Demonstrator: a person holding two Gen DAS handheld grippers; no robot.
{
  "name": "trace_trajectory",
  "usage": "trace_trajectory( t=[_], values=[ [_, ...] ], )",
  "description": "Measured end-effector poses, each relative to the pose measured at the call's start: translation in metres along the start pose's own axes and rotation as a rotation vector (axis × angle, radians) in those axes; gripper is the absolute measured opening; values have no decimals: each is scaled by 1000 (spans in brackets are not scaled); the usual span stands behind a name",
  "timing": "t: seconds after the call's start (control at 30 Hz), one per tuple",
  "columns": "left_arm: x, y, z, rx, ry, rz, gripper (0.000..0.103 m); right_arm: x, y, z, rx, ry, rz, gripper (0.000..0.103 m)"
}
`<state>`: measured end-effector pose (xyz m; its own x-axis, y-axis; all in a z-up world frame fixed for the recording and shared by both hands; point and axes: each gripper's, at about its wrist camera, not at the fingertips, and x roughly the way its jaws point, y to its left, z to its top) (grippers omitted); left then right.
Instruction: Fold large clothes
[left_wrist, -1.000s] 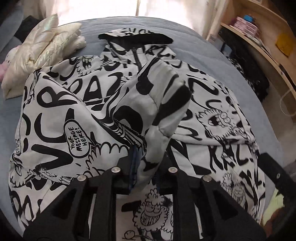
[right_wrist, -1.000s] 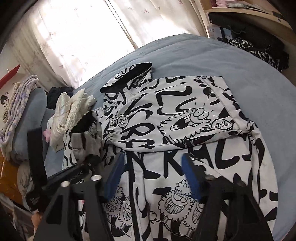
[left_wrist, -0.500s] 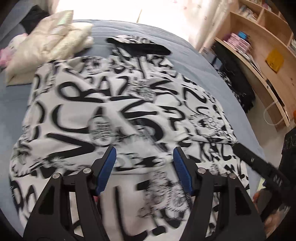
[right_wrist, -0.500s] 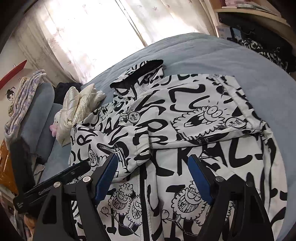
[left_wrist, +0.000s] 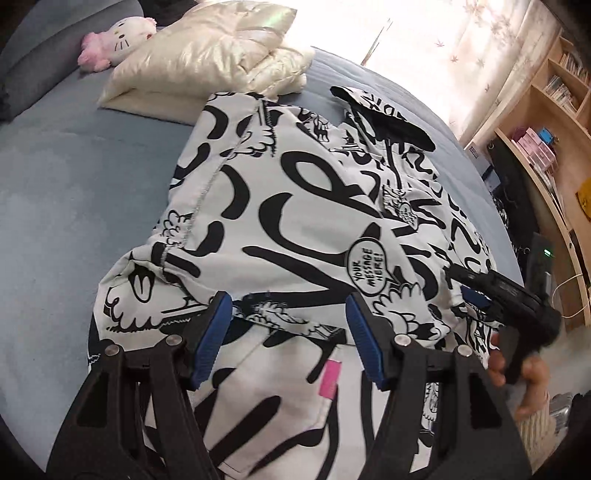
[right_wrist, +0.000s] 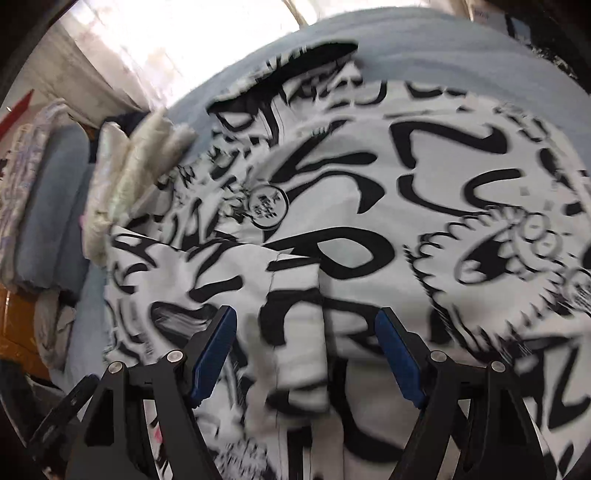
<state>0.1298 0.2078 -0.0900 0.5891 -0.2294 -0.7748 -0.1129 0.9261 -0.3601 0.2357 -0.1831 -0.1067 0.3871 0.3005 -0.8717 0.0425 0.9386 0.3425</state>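
A white jacket (left_wrist: 303, 206) covered in black graffiti lettering and cartoon faces lies spread on a blue-grey bed (left_wrist: 74, 177), its sleeves folded across the front, with a cream puffer jacket (left_wrist: 207, 55) and a pink plush toy (left_wrist: 114, 40) near the bed's far corner. The left tongs (left_wrist: 290, 339) hover over its lower part, blue pads apart and gripping nothing. The right tongs (right_wrist: 304, 354) also stand wide with only loose cloth below them; that view is blurred.

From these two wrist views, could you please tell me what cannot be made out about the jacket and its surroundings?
- Jacket hem: left wrist view, hidden behind the left gripper.
- Jacket print: right wrist view, smeared by motion blur.
- Right gripper contact with the fabric: blurred, cannot tell.
- Shelf contents: left wrist view, too small at the edge.
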Motion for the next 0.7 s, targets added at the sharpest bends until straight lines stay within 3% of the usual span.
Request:
trace_trajectory(
  t=[0.03, 0.07, 0.1, 0.13, 0.17, 0.27, 0.4, 0.53, 0.6, 0.7],
  values=[
    [1, 1, -1, 2, -1, 2, 61, 8, 5, 3, -14, 6, -8, 74],
    [3, 2, -1, 6, -2, 7, 61, 13, 9, 4, -33, 6, -6, 58],
    [5, 1, -2, 11, -2, 11, 61, 15, 19, 6, -70, 4, -13, 50],
    [6, 1, -2, 17, -2, 12, 61, 14, 27, 6, -109, -10, -37, 35],
    [7, 0, -3, 23, -3, 11, 61, 10, 40, 7, -157, -28, -19, 7],
    [5, -7, -5, 36, -26, 10, 61, -20, 81, 8, -258, -103, 71, 5],
    [0, -9, -6, 30, -75, 20, 61, -84, 138, 11, -422, -336, 115, 5],
    [-9, -6, -4, 10, -131, 18, 61, -124, 153, 33, -420, -536, 110, 5],
    [-13, -3, -2, 3, -148, 28, 61, -118, 143, 49, -364, -545, 78, 4],
    [-12, 5, 2, 3, -148, 53, 61, -77, 114, 68, -290, -471, 2, 5]
  ],
)
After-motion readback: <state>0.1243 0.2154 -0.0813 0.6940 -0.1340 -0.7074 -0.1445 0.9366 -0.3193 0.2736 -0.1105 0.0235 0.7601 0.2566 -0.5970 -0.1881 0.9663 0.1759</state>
